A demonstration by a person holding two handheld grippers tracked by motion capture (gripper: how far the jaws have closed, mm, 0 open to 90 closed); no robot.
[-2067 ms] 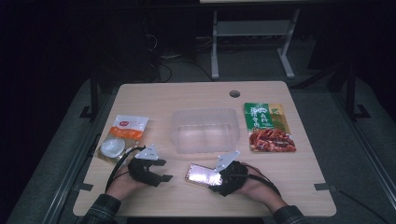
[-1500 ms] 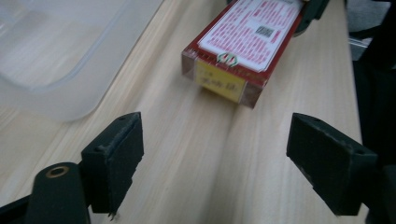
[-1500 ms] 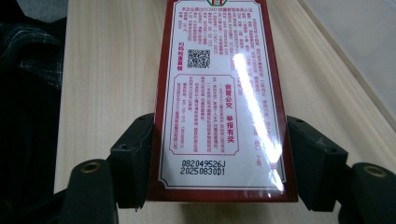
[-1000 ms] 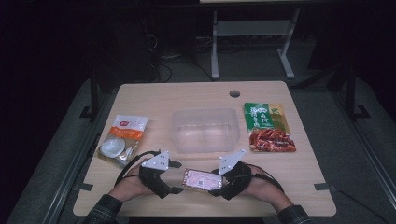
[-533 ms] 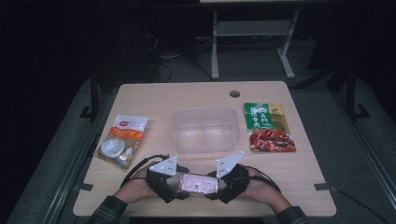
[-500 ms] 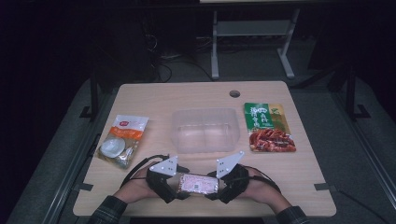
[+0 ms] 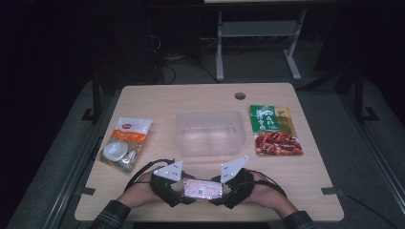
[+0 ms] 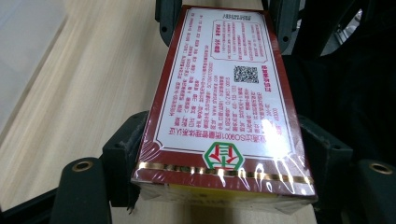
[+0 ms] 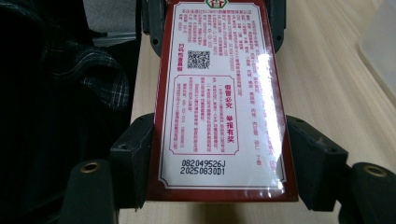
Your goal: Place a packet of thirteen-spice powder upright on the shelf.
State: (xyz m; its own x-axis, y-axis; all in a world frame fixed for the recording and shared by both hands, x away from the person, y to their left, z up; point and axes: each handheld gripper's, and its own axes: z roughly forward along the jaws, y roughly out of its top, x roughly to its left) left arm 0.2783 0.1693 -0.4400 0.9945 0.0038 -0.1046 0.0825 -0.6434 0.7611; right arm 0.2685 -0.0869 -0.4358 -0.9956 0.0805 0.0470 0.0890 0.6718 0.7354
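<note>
A flat box [image 7: 203, 189] in clear wrap, with a dark red border and a white printed label, hangs level just above the table's front edge. My left gripper [image 7: 183, 190] has its left end and my right gripper [image 7: 222, 190] its right end. In the left gripper view the box [image 8: 224, 107] runs away from me, and both black fingers [image 8: 122, 154] touch its sides; these jaws have just been closing with the box between them. In the right gripper view the fingers [image 9: 133, 149] press the long sides of the box [image 9: 217, 93].
An empty clear plastic tub [image 7: 210, 133] stands at the table's middle, just beyond the grippers. A white and orange food bag [image 7: 125, 143] lies at the left, a green and red bag [image 7: 274, 130] at the right. A cable hole [image 7: 240, 96] sits near the far edge.
My left gripper has come in to the box's left end and its jaws have closed onto it. The box and both hands have shifted slightly toward the front edge.
</note>
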